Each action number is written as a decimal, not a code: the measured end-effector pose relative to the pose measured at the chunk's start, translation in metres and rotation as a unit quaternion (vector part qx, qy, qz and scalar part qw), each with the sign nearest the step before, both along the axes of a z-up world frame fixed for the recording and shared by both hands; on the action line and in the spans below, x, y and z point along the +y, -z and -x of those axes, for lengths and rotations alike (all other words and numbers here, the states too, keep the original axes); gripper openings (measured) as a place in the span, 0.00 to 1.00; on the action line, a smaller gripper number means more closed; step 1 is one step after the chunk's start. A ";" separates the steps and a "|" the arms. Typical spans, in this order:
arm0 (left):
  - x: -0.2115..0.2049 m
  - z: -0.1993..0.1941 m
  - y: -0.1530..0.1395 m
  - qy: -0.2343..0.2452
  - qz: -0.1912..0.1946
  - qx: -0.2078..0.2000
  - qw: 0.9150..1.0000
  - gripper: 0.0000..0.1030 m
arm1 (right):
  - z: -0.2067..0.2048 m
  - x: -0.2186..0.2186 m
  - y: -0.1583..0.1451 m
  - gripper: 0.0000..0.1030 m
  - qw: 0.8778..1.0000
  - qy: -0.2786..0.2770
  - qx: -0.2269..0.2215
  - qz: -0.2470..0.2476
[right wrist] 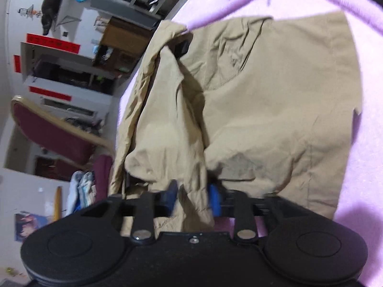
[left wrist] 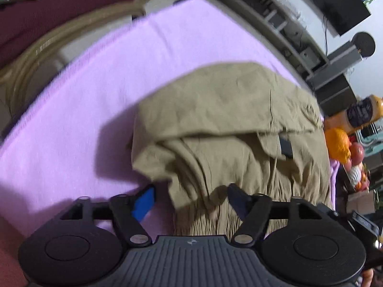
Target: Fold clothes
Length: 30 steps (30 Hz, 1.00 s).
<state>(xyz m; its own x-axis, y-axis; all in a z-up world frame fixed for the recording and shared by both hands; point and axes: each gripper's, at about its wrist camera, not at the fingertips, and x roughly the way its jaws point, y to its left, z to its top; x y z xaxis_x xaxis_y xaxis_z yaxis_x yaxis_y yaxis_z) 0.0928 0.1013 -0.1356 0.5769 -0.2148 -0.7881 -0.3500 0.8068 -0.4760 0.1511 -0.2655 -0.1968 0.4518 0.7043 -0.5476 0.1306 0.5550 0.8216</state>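
A khaki garment (left wrist: 229, 124) lies partly folded and rumpled on a pink cloth-covered surface (left wrist: 100, 91). My left gripper (left wrist: 191, 198) is open, its blue-padded fingers wide apart, with a hanging edge of the garment between them. In the right wrist view the khaki garment (right wrist: 275, 100) spreads over the pink surface (right wrist: 366, 167). My right gripper (right wrist: 192, 201) is shut on a bunched fold of the garment, lifting it near the surface's edge.
A maroon chair (left wrist: 59, 7) with a beige frame stands beyond the surface's far left. Orange and red fruit-like objects (left wrist: 340, 146) sit at the right edge. Shelving and furniture (right wrist: 100, 55) and another maroon chair (right wrist: 55, 134) stand beyond the edge.
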 end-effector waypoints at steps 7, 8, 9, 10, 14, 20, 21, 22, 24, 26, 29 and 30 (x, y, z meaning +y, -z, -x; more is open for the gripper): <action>-0.022 -0.022 0.005 0.059 -0.034 -0.034 0.997 0.83 | -0.008 0.019 0.013 0.54 0.999 -0.026 -0.020 -0.032; -0.025 -0.025 0.006 0.068 -0.041 -0.035 0.996 0.84 | -0.010 0.021 0.014 0.51 0.999 -0.026 -0.022 -0.032; -0.027 -0.026 0.006 0.077 -0.048 -0.036 0.995 0.82 | -0.011 0.023 0.015 0.49 0.999 -0.019 -0.020 -0.034; -0.030 -0.027 0.006 0.086 -0.058 -0.036 0.994 0.72 | -0.011 0.024 0.015 0.43 0.999 -0.012 -0.017 -0.035; -0.039 -0.032 0.000 0.119 -0.098 0.005 0.988 0.14 | -0.002 0.023 0.008 0.12 1.000 0.007 0.016 -0.008; -0.034 -0.027 -0.051 0.150 0.052 0.040 0.987 0.05 | 0.016 0.034 -0.091 0.11 0.998 -0.010 -0.067 0.012; -0.036 -0.025 -0.066 0.162 0.077 0.035 0.983 0.05 | 0.020 0.034 -0.115 0.11 0.996 -0.013 -0.089 0.015; -0.040 -0.021 -0.085 0.180 0.104 0.021 0.978 0.05 | 0.024 0.034 -0.140 0.11 0.993 -0.015 -0.112 0.018; -0.050 -0.011 -0.127 0.221 0.157 -0.024 0.962 0.05 | 0.040 0.025 -0.198 0.11 0.986 -0.001 -0.165 0.022; -0.055 0.008 -0.175 0.237 0.198 -0.095 0.946 0.05 | 0.064 0.007 -0.258 0.11 0.974 0.022 -0.226 0.018; -0.059 0.040 -0.252 0.245 0.248 -0.216 0.912 0.05 | 0.118 -0.021 -0.344 0.11 0.945 0.068 -0.319 0.023; -0.061 0.051 -0.277 0.247 0.264 -0.256 0.897 0.05 | 0.137 -0.030 -0.372 0.11 0.933 0.083 -0.349 0.024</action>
<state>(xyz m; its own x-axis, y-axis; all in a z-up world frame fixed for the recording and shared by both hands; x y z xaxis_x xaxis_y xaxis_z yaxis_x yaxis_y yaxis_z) 0.0416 0.0407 0.1418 0.5658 -0.8087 -0.1608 0.3604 0.4180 -0.8339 0.0145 -0.2959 0.1748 0.8108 0.5753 -0.1080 -0.3393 0.6123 0.7141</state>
